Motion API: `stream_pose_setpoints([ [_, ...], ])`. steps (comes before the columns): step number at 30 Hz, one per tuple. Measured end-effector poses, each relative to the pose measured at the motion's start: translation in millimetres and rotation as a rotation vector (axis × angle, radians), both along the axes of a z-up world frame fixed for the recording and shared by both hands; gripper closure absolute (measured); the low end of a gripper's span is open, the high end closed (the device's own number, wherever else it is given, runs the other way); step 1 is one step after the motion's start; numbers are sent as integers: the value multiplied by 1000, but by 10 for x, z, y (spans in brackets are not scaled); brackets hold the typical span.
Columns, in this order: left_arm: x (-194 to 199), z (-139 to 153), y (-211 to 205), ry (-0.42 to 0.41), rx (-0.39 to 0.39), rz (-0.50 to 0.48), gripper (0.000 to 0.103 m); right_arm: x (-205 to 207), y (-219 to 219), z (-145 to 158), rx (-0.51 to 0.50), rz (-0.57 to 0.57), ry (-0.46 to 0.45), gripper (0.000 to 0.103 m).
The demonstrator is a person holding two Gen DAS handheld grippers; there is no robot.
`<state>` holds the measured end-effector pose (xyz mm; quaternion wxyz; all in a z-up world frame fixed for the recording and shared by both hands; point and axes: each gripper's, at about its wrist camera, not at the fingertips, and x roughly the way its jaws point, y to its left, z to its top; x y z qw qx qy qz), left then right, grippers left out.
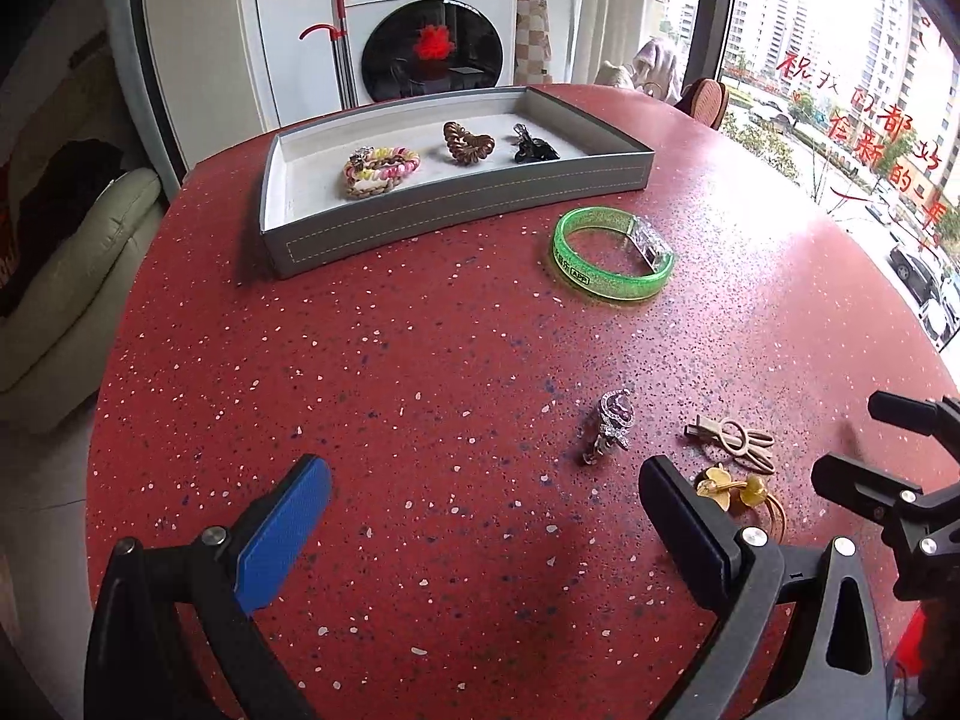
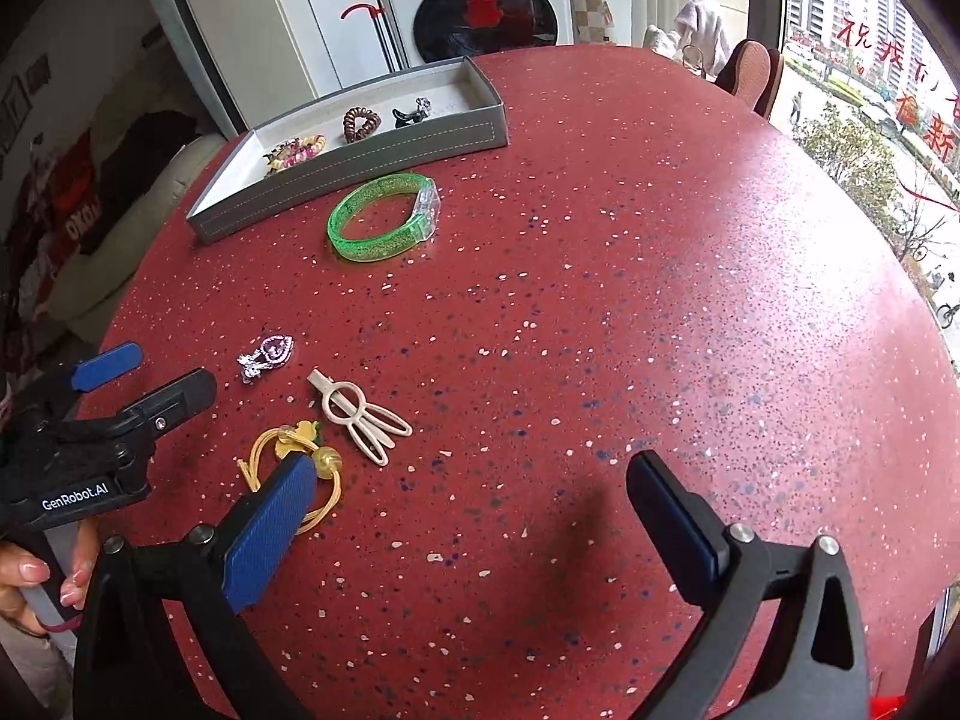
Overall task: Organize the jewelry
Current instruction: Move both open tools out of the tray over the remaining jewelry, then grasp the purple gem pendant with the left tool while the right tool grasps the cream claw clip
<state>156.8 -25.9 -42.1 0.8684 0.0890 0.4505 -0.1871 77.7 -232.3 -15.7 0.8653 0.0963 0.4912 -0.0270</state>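
A grey tray (image 1: 456, 210) at the table's far side holds a braided bracelet (image 1: 379, 170), a brown coil hair tie (image 1: 468, 143) and a black clip (image 1: 534, 147). A green bangle (image 1: 612, 255) lies in front of the tray. A silver pendant (image 1: 612, 423), a beige rabbit hair clip (image 1: 735, 441) and a yellow hair tie (image 1: 741, 495) lie nearer. My left gripper (image 1: 480, 510) is open and empty, left of the yellow tie. My right gripper (image 2: 468, 504) is open and empty, its left finger over the yellow hair tie (image 2: 300, 456), close to the rabbit clip (image 2: 360, 414).
The round red speckled table (image 2: 600, 300) drops off at its edges. A washing machine (image 1: 432, 30) and a sofa (image 1: 60, 276) stand beyond. A chair back (image 2: 750, 78) stands by the window at the far right.
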Motion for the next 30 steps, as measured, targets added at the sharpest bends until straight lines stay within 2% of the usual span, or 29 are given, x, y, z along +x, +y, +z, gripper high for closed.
stream_pose_setpoints([
  [5,10,-81,-108,-1,37,-24,0,47,-38,-30,-69,73,10,1],
  [6,22,-92,-133,-3,47,-24,0,61,-22,-48,-86,93,14,2],
  [8,46,-104,-169,-14,69,-8,0,104,27,-92,-124,130,24,11],
  [9,62,-109,-182,-16,74,-3,0,128,47,-119,-135,144,30,12],
  [17,168,-163,-193,-13,70,20,0,150,229,-129,-156,246,4,19],
  [25,218,-165,-179,-15,49,33,0,203,363,-116,-180,289,-15,23],
  [27,215,-153,-191,-14,36,22,5,220,388,-108,-182,298,-17,25],
  [30,218,-146,-235,-23,49,6,5,251,436,-97,-190,313,-22,30],
])
